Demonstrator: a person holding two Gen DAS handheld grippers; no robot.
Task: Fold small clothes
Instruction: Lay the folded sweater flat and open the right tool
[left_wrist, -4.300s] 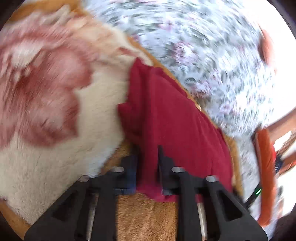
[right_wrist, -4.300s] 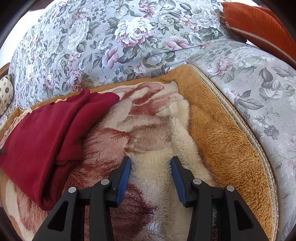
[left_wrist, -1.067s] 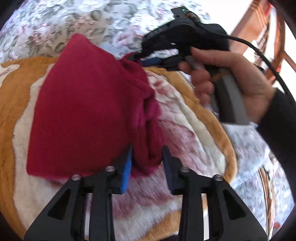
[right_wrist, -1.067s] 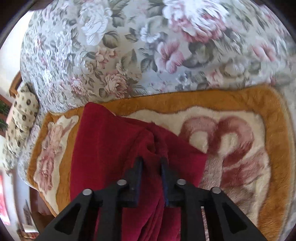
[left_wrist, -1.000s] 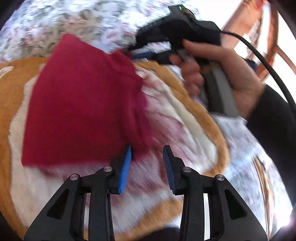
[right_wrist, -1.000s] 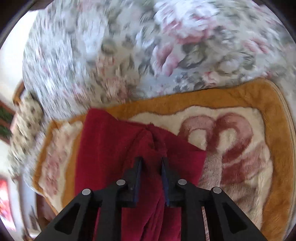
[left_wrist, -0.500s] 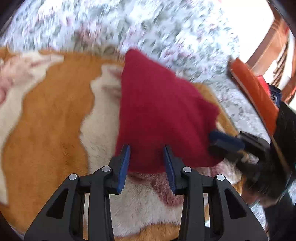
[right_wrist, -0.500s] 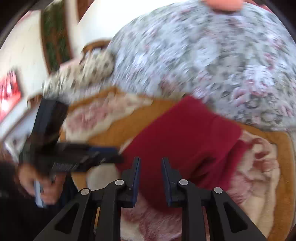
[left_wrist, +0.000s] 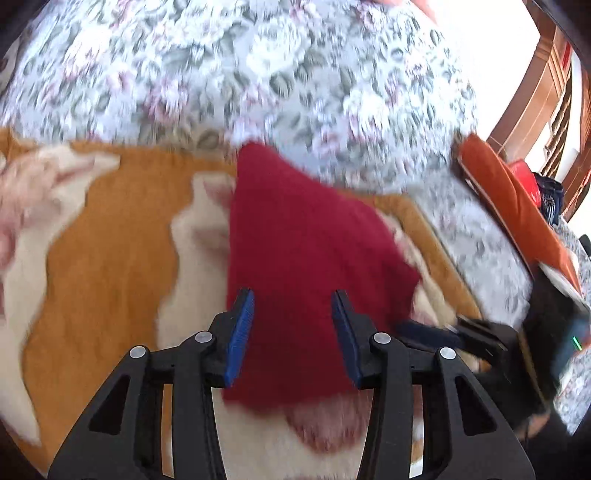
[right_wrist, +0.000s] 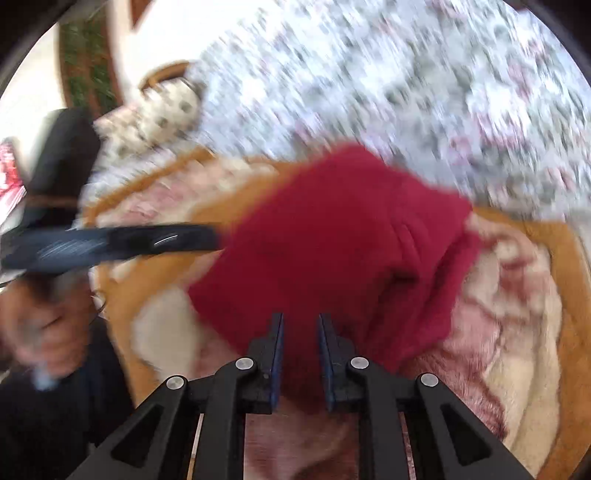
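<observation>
A soft red garment (left_wrist: 306, 254), folded, lies on a fluffy blanket (left_wrist: 110, 266) beyond the released left hand-held gripper (left_wrist: 292, 332); the right hand-held gripper (right_wrist: 300, 354) is narrowly parted, grip unclear.

There was one red garment (left_wrist: 306, 243) and one fleece blanket (left_wrist: 110, 236). Two grippers (left_wrist: 291, 325) (right_wrist: 300, 350) hovered. One orange cushion (left_wrist: 509, 199) lay nearby.

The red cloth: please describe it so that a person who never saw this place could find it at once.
Look for the sofa with the grey floral cover. On its seat lies a fluffy blanket with an orange border and cream and pink patterns. The red cloth lies on that blanket in a folded shape; it is the only plain dark red piece, with no pattern, unlike the brighter orange cushion at the side.
</observation>
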